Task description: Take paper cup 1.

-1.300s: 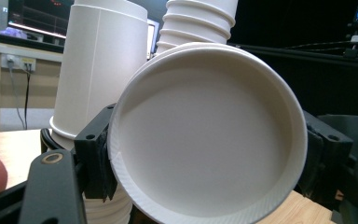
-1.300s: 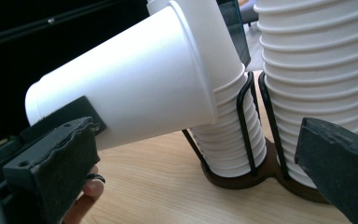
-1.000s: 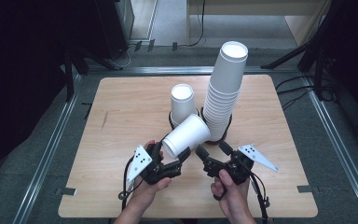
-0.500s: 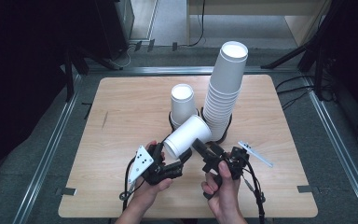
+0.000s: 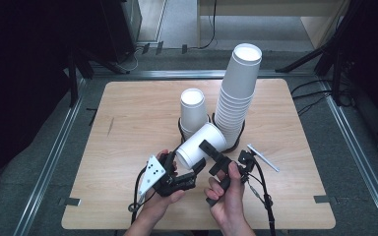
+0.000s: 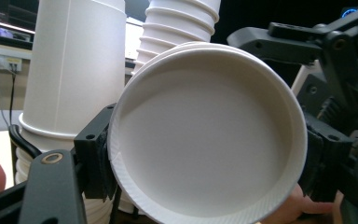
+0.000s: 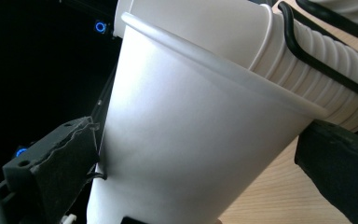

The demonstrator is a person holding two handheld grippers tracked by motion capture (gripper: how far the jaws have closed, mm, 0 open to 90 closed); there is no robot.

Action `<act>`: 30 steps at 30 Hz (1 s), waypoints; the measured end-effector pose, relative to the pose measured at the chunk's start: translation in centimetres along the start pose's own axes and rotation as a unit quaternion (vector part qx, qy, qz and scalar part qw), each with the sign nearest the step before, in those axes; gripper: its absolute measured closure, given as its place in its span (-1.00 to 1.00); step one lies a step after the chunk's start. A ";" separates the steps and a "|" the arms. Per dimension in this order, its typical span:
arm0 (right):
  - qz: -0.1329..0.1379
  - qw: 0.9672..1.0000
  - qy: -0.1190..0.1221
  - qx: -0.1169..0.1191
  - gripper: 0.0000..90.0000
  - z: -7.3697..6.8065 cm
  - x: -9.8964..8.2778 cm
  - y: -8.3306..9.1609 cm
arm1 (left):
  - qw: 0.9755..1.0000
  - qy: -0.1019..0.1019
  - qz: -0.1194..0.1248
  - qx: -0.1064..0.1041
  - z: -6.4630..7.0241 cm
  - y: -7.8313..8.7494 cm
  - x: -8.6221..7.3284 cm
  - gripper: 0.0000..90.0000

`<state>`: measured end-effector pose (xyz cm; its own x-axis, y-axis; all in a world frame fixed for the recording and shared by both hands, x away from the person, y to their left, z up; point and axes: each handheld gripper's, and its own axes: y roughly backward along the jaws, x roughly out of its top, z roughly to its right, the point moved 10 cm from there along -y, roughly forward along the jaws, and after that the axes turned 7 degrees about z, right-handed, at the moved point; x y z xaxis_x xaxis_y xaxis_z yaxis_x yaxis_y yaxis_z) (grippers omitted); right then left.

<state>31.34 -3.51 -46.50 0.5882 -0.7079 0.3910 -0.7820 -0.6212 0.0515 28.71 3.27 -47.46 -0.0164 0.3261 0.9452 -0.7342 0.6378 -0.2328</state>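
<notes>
High view shows the wooden table (image 5: 128,113) with its left half bare out to the left edge, while the front strip near the person is taken up by both hands. Left of centre, the left gripper (image 5: 189,169) has its jaws shut on the base end of a white paper cup (image 5: 201,145) that lies tilted on its side just above the tabletop, its mouth toward the stacks; in the left gripper view the round bottom of the cup (image 6: 205,135) sits clamped between the two black pads. Just to the right, the right gripper (image 5: 211,152) straddles the same cup; in the right gripper view its jaws stand on either side of the cup wall (image 7: 191,140), the left pad touching it and the right one close beside, so whether it truly presses I cannot tell. Compared with a second ago, the right hand has come in closer to the cup and turned, while the left hand and cup stayed put. Behind the cup stands a short stack of cups (image 5: 193,110) in a black wire holder, and to its right a tall leaning stack of cups (image 5: 236,98), mouths down. Right of the hands the table is open to the right edge.
</notes>
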 end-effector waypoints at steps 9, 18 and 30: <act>-0.011 0.999 -0.045 0.016 -1.00 -0.2 -0.1 -0.7 | 1.000 -0.009 -0.002 -0.007 0.5 -0.1 -0.2 -0.49; -0.007 0.994 -0.102 0.031 -0.78 0.0 0.3 -1.0 | 1.000 -0.013 -0.002 -0.008 0.5 0.0 -0.3 -0.49; 0.006 0.997 -0.074 0.036 -0.69 0.0 0.1 -0.8 | 1.000 -0.015 -0.015 -0.018 0.5 0.1 -0.6 -0.54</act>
<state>32.03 -3.16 -46.51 0.6067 -0.7544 0.2505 -0.7758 -0.6306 -0.0202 28.32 2.80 -47.96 -0.0156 0.2860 0.9581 -0.7103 0.6712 -0.2119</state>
